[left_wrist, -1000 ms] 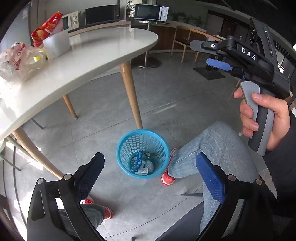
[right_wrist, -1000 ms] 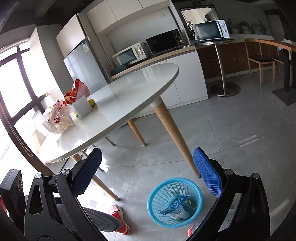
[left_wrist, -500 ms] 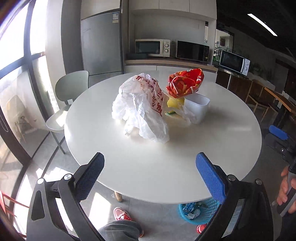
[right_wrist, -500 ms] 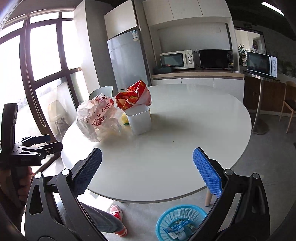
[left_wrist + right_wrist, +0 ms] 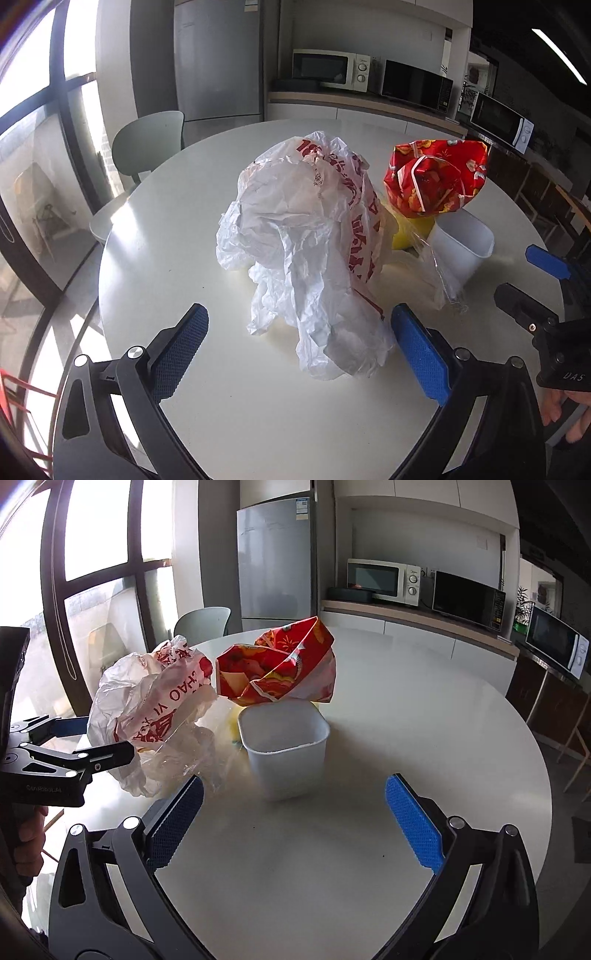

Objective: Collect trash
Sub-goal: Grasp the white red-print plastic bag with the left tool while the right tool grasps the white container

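Note:
A crumpled white plastic bag with red print (image 5: 310, 240) (image 5: 155, 705) lies on the round white table (image 5: 192, 258) (image 5: 424, 716). Behind it are a red patterned wrapper (image 5: 436, 177) (image 5: 280, 668), something yellow (image 5: 410, 232) and a white square plastic tub (image 5: 461, 243) (image 5: 284, 749). My left gripper (image 5: 299, 350) is open and empty, its fingers on either side of the bag's near end. My right gripper (image 5: 291, 823) is open and empty, just in front of the tub. Each gripper shows in the other's view, the right one (image 5: 535, 288) and the left one (image 5: 66, 742).
A pale green chair (image 5: 147, 144) stands at the table's far left by the window. A fridge (image 5: 273, 557) and a counter with microwaves (image 5: 380, 576) are behind. A clear plastic film (image 5: 195, 753) lies beside the tub.
Both grippers have swung up from the blue basket on the floor to the tabletop and moved closer to the trash pile. Both stay open.

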Demonstrator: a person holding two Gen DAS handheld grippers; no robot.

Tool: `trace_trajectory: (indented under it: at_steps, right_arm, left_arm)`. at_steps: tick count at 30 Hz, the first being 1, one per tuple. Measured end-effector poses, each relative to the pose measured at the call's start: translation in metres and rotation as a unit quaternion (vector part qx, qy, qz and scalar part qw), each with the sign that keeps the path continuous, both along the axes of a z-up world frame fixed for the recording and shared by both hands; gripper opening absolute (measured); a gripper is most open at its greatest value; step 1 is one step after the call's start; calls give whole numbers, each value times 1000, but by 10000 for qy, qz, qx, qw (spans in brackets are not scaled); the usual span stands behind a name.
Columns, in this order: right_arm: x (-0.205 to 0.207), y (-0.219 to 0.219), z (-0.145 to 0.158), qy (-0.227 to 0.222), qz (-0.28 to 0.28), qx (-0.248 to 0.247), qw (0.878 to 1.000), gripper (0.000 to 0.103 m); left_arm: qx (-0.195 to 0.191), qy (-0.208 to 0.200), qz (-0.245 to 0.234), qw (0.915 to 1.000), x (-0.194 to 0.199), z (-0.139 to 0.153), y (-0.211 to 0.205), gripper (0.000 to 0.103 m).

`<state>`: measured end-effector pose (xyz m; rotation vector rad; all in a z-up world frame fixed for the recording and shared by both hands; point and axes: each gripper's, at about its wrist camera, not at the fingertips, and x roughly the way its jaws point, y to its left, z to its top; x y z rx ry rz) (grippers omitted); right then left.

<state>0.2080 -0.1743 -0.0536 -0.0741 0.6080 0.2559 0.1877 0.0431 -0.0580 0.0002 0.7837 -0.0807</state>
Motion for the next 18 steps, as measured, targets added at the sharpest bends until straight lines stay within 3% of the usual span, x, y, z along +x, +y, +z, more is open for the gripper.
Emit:
trace_trajectory:
  at_steps: [2, 4, 7, 9, 10, 12, 13, 14, 18]
  right_arm:
    - [16, 4, -4, 192, 73, -50, 9998, 94]
    - [33, 7, -9, 684, 234, 45, 9974, 94]
    - [39, 5, -3, 512, -52, -87, 9986, 94]
    - [46, 5, -1, 565, -41, -91, 9984, 94]
    - [49, 5, -1, 624, -4, -58, 9980, 94]
    - [55, 9, -2, 709, 100, -3, 9974, 80]
    - [57, 11, -3, 788, 160, 29, 9968, 65]
    - [58, 12, -4, 841, 176, 29, 9963, 58]
    - [50, 16, -3, 822, 229, 29, 9963, 57]
  left_arm:
    - [-11, 116, 38, 9999, 9, -3, 2, 97]
    - [-126, 175, 66, 9997, 15, -4, 6, 95]
    - [-223, 244, 146, 9993, 19, -5, 12, 87]
    - [-271, 305, 95, 9991, 20, -7, 13, 68]
    - [-235, 331, 83, 9991, 20, -9, 12, 64]
    - [-145, 384, 88, 9991, 20, -11, 11, 44]
    - [-144, 403, 98, 9990, 20, -11, 12, 41]
    - [-166, 418, 108, 9989, 18, -11, 12, 37]
    - [-172, 352, 169, 9991, 7, -4, 18, 28]
